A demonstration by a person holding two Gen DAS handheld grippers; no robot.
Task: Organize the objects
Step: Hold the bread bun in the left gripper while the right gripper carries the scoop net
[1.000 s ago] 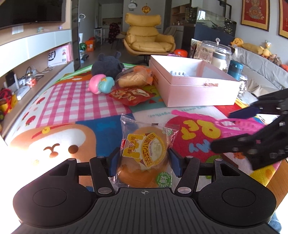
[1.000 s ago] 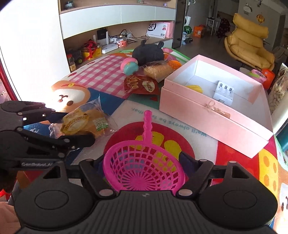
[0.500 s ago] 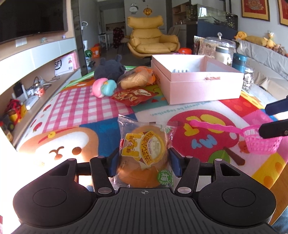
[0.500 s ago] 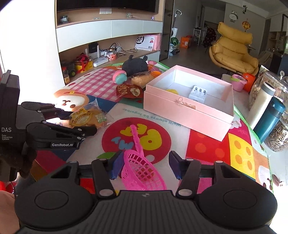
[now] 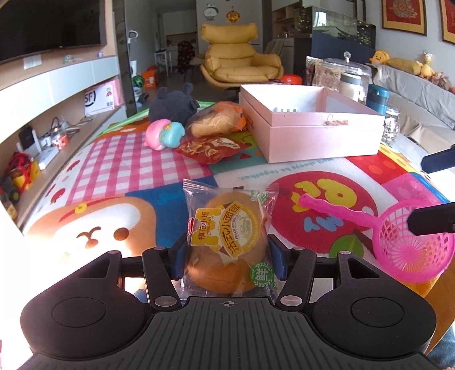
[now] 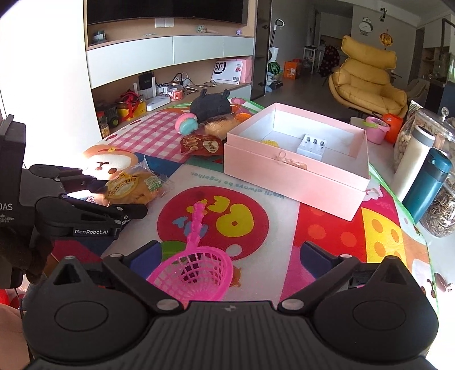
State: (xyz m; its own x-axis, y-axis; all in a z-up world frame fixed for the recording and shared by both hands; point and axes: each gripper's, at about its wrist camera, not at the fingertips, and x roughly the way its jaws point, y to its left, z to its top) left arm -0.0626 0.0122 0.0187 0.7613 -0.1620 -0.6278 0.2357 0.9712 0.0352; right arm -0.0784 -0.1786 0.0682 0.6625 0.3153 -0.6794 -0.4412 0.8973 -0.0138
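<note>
Left gripper (image 5: 227,253) clamps the wrapped bread bun (image 5: 229,242); right gripper (image 6: 230,256), jaws opening wide, frees the pink scoop net (image 6: 199,270) lying on the colourful mat (image 6: 327,227), near the far pink box (image 6: 295,170).

Armchair (image 5: 240,61): yellow, far back past the mat.
TV (image 6: 167,10): dark, above the shelves.
Shelves (image 6: 170,85): cables and toys inside.
Flask (image 6: 426,185): teal, upright, beside a white flask (image 6: 413,159).
Clock (image 5: 210,12): on the wall.
</note>
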